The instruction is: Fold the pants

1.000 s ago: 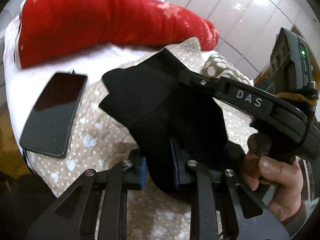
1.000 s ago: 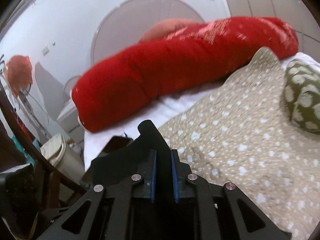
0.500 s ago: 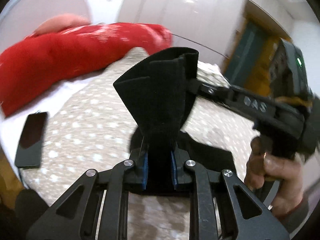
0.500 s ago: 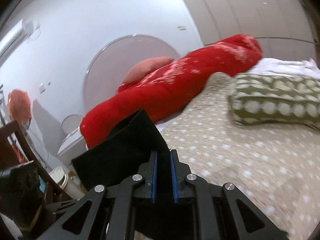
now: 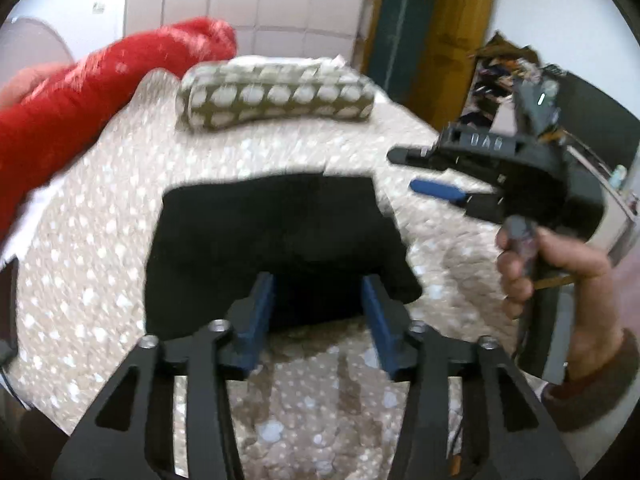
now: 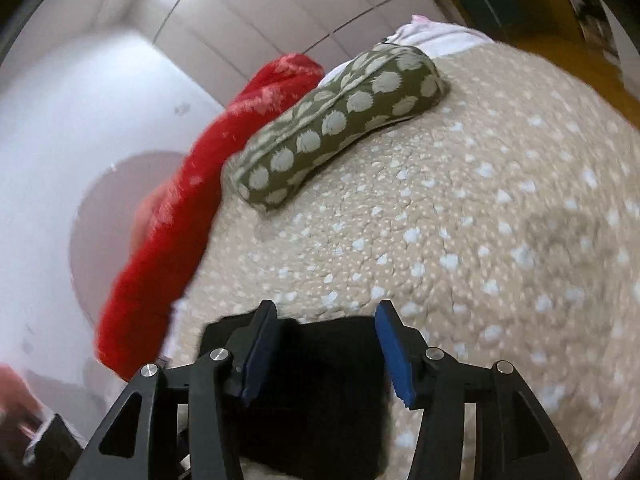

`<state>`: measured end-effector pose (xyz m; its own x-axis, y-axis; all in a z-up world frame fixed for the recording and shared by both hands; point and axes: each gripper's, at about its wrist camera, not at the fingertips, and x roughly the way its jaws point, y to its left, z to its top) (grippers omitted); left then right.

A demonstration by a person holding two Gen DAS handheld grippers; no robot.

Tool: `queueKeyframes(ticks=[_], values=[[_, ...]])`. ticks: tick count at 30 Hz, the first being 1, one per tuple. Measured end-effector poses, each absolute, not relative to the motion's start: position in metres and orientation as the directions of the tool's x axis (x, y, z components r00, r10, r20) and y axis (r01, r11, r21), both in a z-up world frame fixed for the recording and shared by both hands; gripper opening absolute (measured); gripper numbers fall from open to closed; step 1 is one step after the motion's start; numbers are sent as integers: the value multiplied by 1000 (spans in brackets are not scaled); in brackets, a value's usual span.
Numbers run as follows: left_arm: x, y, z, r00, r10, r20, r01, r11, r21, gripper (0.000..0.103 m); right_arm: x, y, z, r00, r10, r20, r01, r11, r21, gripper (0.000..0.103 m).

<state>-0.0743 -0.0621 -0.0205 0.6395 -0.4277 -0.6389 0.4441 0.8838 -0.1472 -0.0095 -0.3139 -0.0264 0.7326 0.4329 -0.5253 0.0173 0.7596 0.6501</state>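
Observation:
The black pants (image 5: 276,236) lie folded into a compact rectangle on the beige spotted bedspread (image 5: 100,288). My left gripper (image 5: 318,296) is open, its blue pads apart over the near edge of the pants, holding nothing. My right gripper (image 5: 416,172) shows in the left wrist view at the right, held in a hand, open and clear of the cloth. In the right wrist view the right gripper (image 6: 326,344) is open above the pants (image 6: 320,392), which lie below and between its fingers.
A green spotted pillow (image 5: 276,94) lies at the far side of the bed, also in the right wrist view (image 6: 340,120). A long red bolster (image 5: 100,88) runs along the left. A wooden door (image 5: 444,36) and cluttered shelves stand at the far right.
Both grippers held the lifted pants shut in their pads; now both have opened and let go. The pants have dropped flat and folded onto the bedspread.

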Motion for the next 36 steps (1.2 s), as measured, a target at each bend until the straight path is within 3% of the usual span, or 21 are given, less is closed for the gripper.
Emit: queueKeyframes(ticks=[4, 10, 11, 12, 13, 15, 19, 25, 28, 29, 31, 32, 33, 36], values=[[-76, -47, -11, 672, -423, -608, 453, 884, -114, 51, -17, -308, -30, 710, 508, -487, -14, 702, 712, 60], [-47, -4, -23, 682, -321, -657, 300, 942, -149, 51, -1, -258, -45, 622, 507, -597, -55, 789, 612, 61], [-49, 3, -24, 679, -310, -666, 273, 948, -162, 51, 1, -249, -49, 616, 488, -618, -63, 813, 578, 55], [-45, 9, -26, 680, -292, -673, 245, 955, -167, 51, 1, -242, -51, 626, 459, -630, -70, 838, 541, 33], [-45, 14, -27, 681, -278, -677, 225, 960, -167, 51, 1, -236, -48, 636, 440, -634, -90, 858, 505, 21], [-41, 17, -29, 683, -267, -680, 206, 964, -171, 51, 0, -231, -39, 652, 432, -624, -107, 866, 488, 11], [-36, 14, -23, 695, -265, -668, 193, 964, -182, 51, -10, -233, -8, 724, 376, -578, -162, 908, 387, 5], [-14, -13, -54, 635, -231, -737, 194, 971, -137, 51, 3, -249, -23, 735, 111, -669, -1, 987, 162, 0], [-13, -19, -58, 653, -194, -732, 184, 978, -95, 51, 3, -265, -27, 701, 252, -668, -37, 947, 319, 0], [-13, -19, -57, 653, -195, -732, 184, 978, -97, 51, -3, -268, -21, 721, 262, -642, -41, 941, 337, 3], [-11, -19, -57, 647, -197, -736, 181, 978, -103, 51, -10, -271, -10, 733, 292, -614, -62, 928, 367, 23], [-11, -19, -57, 647, -197, -737, 181, 978, -102, 51, -13, -271, -8, 723, 325, -609, -77, 915, 396, 50], [-12, -19, -57, 648, -197, -736, 182, 978, -102, 51, -16, -272, -8, 715, 361, -599, -92, 898, 431, 59], [-11, -19, -56, 650, -200, -733, 173, 978, -114, 52, -17, -267, -19, 686, 390, -614, -87, 882, 462, 59]])
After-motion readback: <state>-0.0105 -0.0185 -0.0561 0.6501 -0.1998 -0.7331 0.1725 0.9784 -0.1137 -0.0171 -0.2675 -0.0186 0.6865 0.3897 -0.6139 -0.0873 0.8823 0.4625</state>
